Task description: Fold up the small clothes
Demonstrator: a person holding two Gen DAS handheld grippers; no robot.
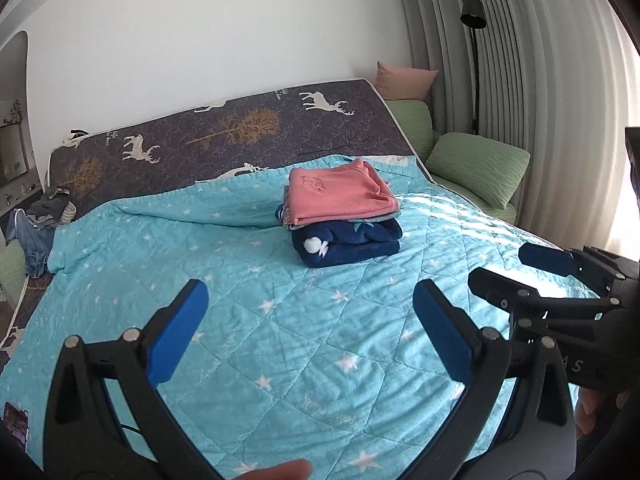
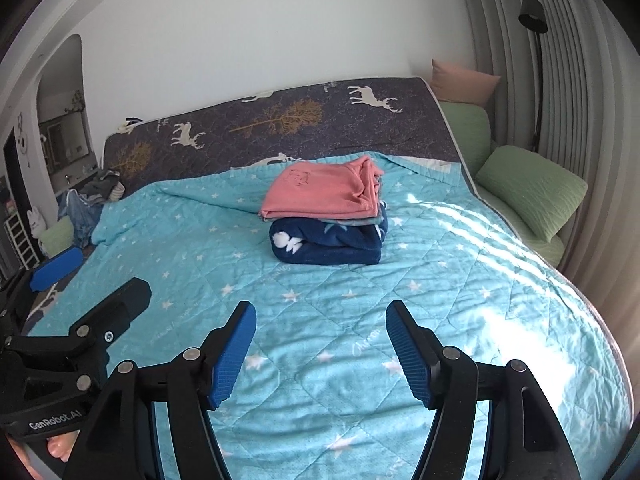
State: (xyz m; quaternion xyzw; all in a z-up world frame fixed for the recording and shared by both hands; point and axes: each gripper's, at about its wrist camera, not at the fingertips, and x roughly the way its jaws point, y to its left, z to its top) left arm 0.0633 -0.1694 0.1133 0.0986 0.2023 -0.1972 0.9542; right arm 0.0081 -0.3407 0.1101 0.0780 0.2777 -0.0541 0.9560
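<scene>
Both the left gripper (image 1: pixel 310 332) and right gripper (image 2: pixel 320 354) stood wide apart, empty. Ahead, the folded stack (image 2: pixel 326 218) looked soft and light; best grasped at its side folds.

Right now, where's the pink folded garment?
The pink folded garment tops the stack, over the navy fleece, mid-bed on the turquoise star quilt, ahead of both open claws.
</scene>
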